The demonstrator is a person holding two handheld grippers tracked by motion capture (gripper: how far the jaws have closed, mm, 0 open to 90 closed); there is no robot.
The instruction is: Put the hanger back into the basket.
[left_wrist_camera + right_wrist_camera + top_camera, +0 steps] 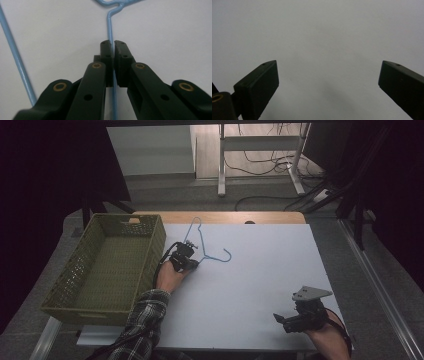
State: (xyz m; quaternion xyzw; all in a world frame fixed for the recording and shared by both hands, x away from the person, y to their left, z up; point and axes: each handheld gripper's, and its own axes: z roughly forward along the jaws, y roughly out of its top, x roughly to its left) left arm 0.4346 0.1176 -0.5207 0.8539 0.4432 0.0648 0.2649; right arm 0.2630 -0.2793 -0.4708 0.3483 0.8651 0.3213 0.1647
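The blue wire hanger (207, 245) lies flat on the white worktop (250, 290), toward its far left, just right of the green slatted basket (107, 267) standing at the worktop's left edge. The left claw (192, 261) is clamped on one straight wire of the hanger; in the left gripper view that wire (110, 30) runs between the closed jaws toward the twisted neck. The right claw (281, 320) rests near the front right corner, jaws wide apart over bare surface, well apart from the hanger. Beyond the worktop: grey floor, a white frame (260, 150) and loose cables (270, 165).
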